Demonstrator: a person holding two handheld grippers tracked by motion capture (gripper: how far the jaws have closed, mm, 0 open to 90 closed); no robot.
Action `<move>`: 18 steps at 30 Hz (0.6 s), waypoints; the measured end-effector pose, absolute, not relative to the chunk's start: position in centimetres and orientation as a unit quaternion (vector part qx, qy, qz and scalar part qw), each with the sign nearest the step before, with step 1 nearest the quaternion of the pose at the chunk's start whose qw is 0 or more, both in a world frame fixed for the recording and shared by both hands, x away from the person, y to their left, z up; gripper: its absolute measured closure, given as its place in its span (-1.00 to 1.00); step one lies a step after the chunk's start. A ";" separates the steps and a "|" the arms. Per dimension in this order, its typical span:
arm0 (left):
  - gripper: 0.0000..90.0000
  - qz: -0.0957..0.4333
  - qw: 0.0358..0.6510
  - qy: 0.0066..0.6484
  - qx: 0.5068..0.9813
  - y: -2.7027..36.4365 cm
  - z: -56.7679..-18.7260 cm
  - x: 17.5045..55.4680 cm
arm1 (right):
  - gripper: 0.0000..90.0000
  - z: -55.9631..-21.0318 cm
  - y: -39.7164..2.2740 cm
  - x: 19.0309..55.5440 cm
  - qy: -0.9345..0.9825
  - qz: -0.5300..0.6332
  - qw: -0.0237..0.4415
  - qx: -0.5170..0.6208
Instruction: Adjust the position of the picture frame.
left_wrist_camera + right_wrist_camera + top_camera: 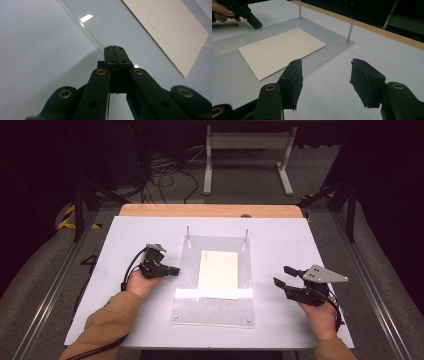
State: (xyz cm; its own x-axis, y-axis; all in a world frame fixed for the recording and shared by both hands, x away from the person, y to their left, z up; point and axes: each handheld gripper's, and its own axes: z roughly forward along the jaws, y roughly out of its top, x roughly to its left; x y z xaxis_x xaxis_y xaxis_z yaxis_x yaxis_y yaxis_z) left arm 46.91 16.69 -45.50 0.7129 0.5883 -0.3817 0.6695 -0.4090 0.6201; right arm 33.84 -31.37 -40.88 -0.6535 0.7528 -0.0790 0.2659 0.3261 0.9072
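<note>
Lying flat on the clear plate (215,312), cream card (218,271); left claw (173,270) closed, right claw (283,276) open.

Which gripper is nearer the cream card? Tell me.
Left. The left gripper is at the clear plate's left edge; the right gripper waits off its right side, farther from the card.

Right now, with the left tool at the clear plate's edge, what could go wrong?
1. The left tool is shut, tip at the edge of the clear plate; a push could slide the plate.
2. The cream card lies loose on it and may shift.
3. The open right tool could snag the far pins.
</note>
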 end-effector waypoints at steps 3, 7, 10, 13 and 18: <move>0.98 -0.013 0.411 0.370 0.833 16.2 -44.2 47.7 | -0.05 -40.8 -31.6 33.7 0.772 0.479 0.255 0.332; 0.43 0.068 0.441 0.329 0.832 14.6 -41.8 49.9 | -0.05 -40.8 -31.9 33.3 0.770 0.479 0.257 0.334; 0.31 0.087 0.439 0.329 0.831 14.1 -41.2 50.8 | -0.05 -40.8 -32.1 33.1 0.770 0.477 0.257 0.337; 0.24 0.115 0.439 0.342 0.823 13.8 -40.9 52.5 | -0.05 -41.1 -32.6 32.8 0.769 0.474 0.257 0.343; -0.11 0.140 0.450 0.334 0.816 13.5 -41.7 55.1 | -0.05 -41.1 -33.2 32.2 0.764 0.476 0.256 0.352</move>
State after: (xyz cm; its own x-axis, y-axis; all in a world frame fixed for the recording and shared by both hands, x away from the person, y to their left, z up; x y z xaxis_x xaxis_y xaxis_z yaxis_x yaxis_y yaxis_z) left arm 55.10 13.47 -41.72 0.7376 0.6713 -0.0722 0.4190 -0.3713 0.8286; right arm 32.17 -33.25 -41.11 -0.6218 0.7811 -0.0564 0.2934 0.2991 0.9080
